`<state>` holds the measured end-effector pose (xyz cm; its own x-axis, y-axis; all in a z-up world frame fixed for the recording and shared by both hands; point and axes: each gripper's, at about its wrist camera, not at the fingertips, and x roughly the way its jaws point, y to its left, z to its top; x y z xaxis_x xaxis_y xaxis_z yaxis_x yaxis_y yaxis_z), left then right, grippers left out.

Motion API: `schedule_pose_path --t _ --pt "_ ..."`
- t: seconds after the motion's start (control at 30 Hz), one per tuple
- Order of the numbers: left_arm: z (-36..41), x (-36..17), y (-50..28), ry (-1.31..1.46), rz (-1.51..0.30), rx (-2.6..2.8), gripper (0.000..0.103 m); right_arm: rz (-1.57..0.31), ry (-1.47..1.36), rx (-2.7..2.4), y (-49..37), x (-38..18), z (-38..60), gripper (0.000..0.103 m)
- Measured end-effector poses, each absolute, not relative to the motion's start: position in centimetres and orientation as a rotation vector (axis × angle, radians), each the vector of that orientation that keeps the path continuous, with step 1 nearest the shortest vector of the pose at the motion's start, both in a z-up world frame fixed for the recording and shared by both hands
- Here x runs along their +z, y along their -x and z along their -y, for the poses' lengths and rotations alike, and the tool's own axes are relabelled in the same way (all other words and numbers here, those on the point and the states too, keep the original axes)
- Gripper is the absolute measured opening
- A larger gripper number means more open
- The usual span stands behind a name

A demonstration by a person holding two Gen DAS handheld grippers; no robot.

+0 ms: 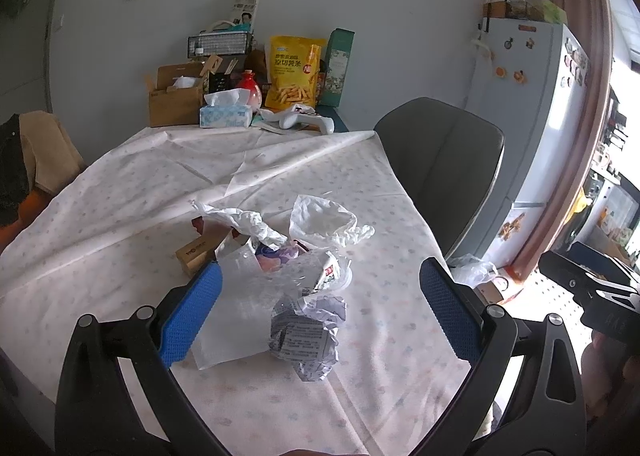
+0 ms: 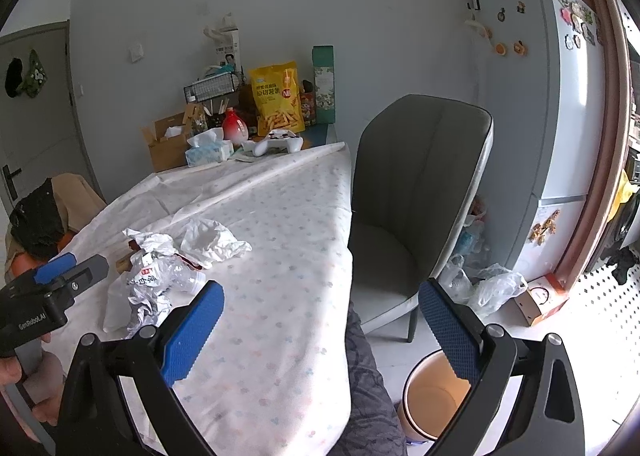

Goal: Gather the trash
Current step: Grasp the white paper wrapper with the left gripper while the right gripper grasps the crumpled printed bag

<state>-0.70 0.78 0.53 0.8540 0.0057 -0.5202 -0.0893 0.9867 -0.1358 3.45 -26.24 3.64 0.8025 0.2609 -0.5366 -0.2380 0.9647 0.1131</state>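
A heap of trash lies on the table cloth: a crumpled printed wrapper (image 1: 310,330), a clear plastic bag (image 1: 256,296), white crumpled paper (image 1: 324,224) and a small brown box (image 1: 194,254). My left gripper (image 1: 320,310) is open and hovers just above the heap, its blue pads on either side of it. The heap also shows in the right wrist view (image 2: 160,276). My right gripper (image 2: 320,330) is open and empty over the table's right edge. A round bin (image 2: 430,396) with an orange inside stands on the floor below it.
A grey chair (image 2: 416,192) stands at the table's right side. A tissue box (image 1: 226,114), a yellow snack bag (image 1: 294,72), a white controller (image 1: 306,122) and a cardboard box (image 1: 174,100) crowd the far end. A fridge (image 2: 548,104) stands right.
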Motion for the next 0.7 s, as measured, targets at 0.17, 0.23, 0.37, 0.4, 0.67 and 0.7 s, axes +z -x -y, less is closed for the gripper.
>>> schedule_pose_path --t 0.17,0.23,0.37,0.4,0.67,0.7 --pt "-1.9 0.4 0.9 0.166 -0.547 0.069 0.098 -0.587 -0.034 0.313 -3.9 3.6 24.6 0.096" --pt "-2.7 0.2 1.0 0.172 -0.551 0.083 0.098 -0.595 -0.028 0.341 -4.0 3.4 23.7 0.096" --pt "-4.7 -0.4 1.1 0.196 -0.562 0.111 0.098 -0.626 -0.013 0.409 -4.6 2.7 21.2 0.096" --pt "-5.4 -0.7 1.2 0.208 -0.566 0.118 0.098 -0.637 -0.013 0.425 -4.7 2.5 20.6 0.096" --pt "-8.9 -2.6 1.4 0.258 -0.608 0.185 0.095 -0.699 -0.011 0.562 -5.6 0.9 15.8 0.095" --pt "-9.4 -2.9 1.4 0.265 -0.616 0.194 0.094 -0.707 -0.010 0.574 -5.7 0.8 15.3 0.095"
